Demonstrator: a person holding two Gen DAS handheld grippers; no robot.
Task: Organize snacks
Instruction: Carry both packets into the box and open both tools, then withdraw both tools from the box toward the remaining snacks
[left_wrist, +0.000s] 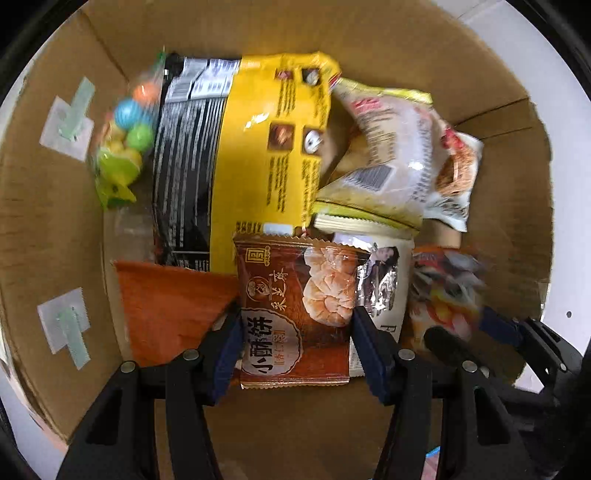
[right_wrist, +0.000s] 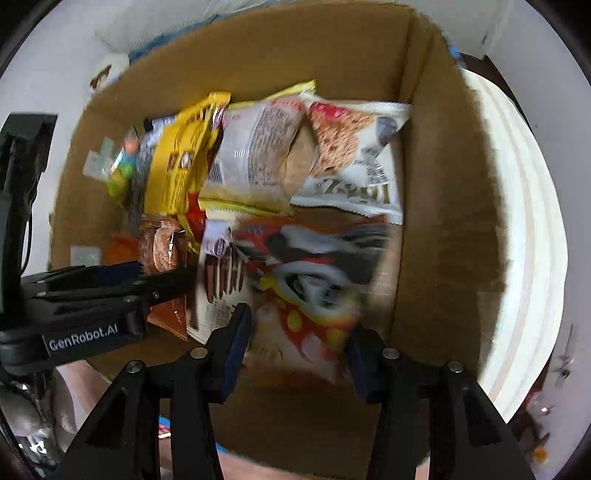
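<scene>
Both grippers reach into a brown cardboard box (left_wrist: 44, 221) full of snacks. My left gripper (left_wrist: 295, 343) is shut on a brown pastry packet (left_wrist: 295, 314) with Chinese lettering, held above the pile. My right gripper (right_wrist: 299, 350) is shut on a blurred red and yellow snack bag (right_wrist: 310, 288); that bag also shows at the right of the left wrist view (left_wrist: 447, 291). The left gripper shows in the right wrist view (right_wrist: 110, 291) at the left.
In the box lie a yellow and black bag (left_wrist: 229, 155), a pale bread packet (left_wrist: 391, 155), a bag of coloured candy balls (left_wrist: 125, 133), an orange packet (left_wrist: 166, 306) and a white packet (right_wrist: 362, 162). A white round table edge (right_wrist: 517, 258) lies right of the box.
</scene>
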